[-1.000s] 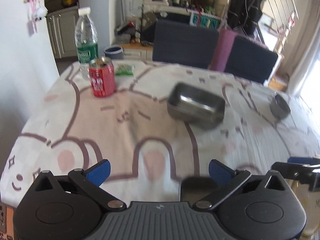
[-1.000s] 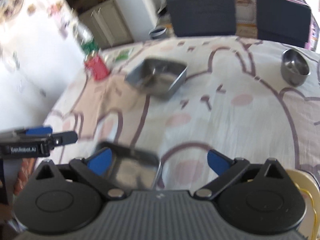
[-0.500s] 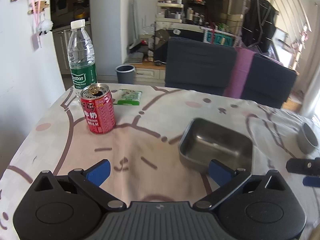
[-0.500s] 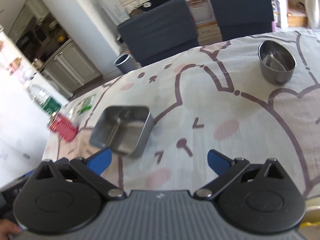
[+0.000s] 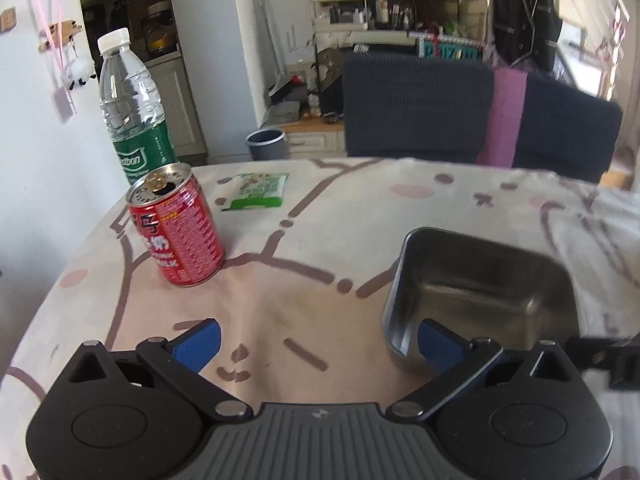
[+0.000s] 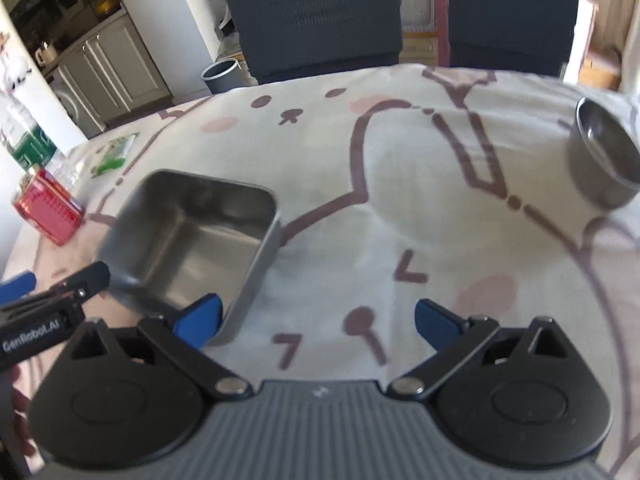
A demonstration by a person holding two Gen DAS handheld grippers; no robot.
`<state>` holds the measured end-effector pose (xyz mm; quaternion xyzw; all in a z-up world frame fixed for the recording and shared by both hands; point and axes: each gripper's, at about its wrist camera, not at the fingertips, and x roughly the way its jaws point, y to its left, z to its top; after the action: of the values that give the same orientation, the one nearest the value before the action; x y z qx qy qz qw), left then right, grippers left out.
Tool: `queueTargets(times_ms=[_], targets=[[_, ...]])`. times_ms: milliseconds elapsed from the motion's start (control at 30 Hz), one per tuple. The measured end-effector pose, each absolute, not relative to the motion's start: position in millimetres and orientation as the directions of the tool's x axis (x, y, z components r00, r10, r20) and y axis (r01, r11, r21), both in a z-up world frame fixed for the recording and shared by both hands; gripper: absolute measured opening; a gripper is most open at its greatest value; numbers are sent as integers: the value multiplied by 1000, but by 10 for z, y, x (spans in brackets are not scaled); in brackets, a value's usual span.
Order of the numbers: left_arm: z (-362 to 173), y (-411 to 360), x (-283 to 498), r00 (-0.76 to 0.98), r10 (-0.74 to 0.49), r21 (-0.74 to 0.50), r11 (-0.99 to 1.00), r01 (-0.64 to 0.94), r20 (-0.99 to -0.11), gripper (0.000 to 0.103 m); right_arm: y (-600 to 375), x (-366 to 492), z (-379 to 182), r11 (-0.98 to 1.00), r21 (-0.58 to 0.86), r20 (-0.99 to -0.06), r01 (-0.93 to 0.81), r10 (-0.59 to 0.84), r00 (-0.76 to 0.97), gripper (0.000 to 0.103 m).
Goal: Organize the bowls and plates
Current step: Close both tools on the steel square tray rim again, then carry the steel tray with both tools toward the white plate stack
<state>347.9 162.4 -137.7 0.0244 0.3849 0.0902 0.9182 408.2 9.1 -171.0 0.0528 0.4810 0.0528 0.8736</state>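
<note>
A rectangular steel dish (image 5: 480, 292) (image 6: 192, 228) sits on the patterned tablecloth. My left gripper (image 5: 318, 342) is open, and its right blue fingertip (image 5: 436, 340) is close against the dish's near left corner. My right gripper (image 6: 318, 320) is open too, its left fingertip (image 6: 200, 318) at the dish's near right corner. Nothing is held between either pair of fingers. A round steel bowl (image 6: 604, 164) stands far right in the right wrist view. The left gripper's finger (image 6: 68, 284) shows at the left edge there.
A red drink can (image 5: 176, 226) (image 6: 48, 208) and a green-labelled water bottle (image 5: 132, 112) stand at the table's far left, with a green sachet (image 5: 256, 191) behind. Two dark chairs (image 5: 416, 116) (image 6: 316, 16) line the far table edge. A wall runs along the left.
Both grippers have moved forward and down toward the rectangular dish, which now lies close to their fingertips. A second steel dish seen near the grippers a second ago is out of view.
</note>
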Motion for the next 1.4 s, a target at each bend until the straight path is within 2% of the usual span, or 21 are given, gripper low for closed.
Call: queueTargets(times_ms=[133,200,233,267,300,333,367,433,500,567,600,667,733,1000,1400], targets=[[-1387,1649,3443,682,166,107,986,-128,-712,103,-58,4088,-1684,994,108,-829,-32,108,548,102],[-1368,1635,3421,679,158,102,987,-123,-717,103,-157,4083,-1701,990,139,-832,-28,131,538,101],[-1351,1625,3411,676,150,96,988,-117,-721,99,-195,4080,-1710,987,159,-835,-18,145,531,99],[-1331,1620,3405,672,135,83,991,-108,-728,90,-218,4077,-1714,984,175,-837,-11,155,525,96],[-1312,1622,3402,666,107,56,994,-97,-738,84,-234,4080,-1715,981,194,-838,-13,172,518,89],[-1301,1626,3410,659,83,28,995,-93,-748,74,-223,4083,-1711,976,216,-836,-27,199,512,77],[-1290,1625,3409,651,64,4,996,-94,-756,65,-182,4114,-1706,969,242,-831,-44,231,507,69],[-1278,1616,3410,639,35,-31,995,-92,-768,55,-132,4101,-1679,953,294,-813,-73,290,504,40],[-1272,1608,3419,632,8,-61,994,-87,-775,44,-69,4086,-1646,945,309,-806,-111,322,497,24],[-1271,1596,3430,626,-21,-94,992,-83,-779,26,-13,4069,-1621,945,297,-806,-141,327,494,18],[-1265,1582,3435,624,-39,-112,991,-78,-781,21,-9,4067,-1623,943,293,-804,-155,331,494,13],[-1254,1532,3448,617,-56,-124,990,-69,-785,4,-6,4060,-1617,939,299,-803,-172,345,486,9],[-1212,1478,3437,610,-59,-127,989,-69,-790,3,-16,4072,-1608,936,306,-804,-177,353,479,6],[-903,1372,3280,652,-65,-151,986,-76,-755,2,-149,3955,-1459,933,319,-788,-168,359,500,6],[-226,1038,2677,718,-58,-138,989,-53,-694,1,-519,3335,-813,907,369,-699,-203,415,583,7]])
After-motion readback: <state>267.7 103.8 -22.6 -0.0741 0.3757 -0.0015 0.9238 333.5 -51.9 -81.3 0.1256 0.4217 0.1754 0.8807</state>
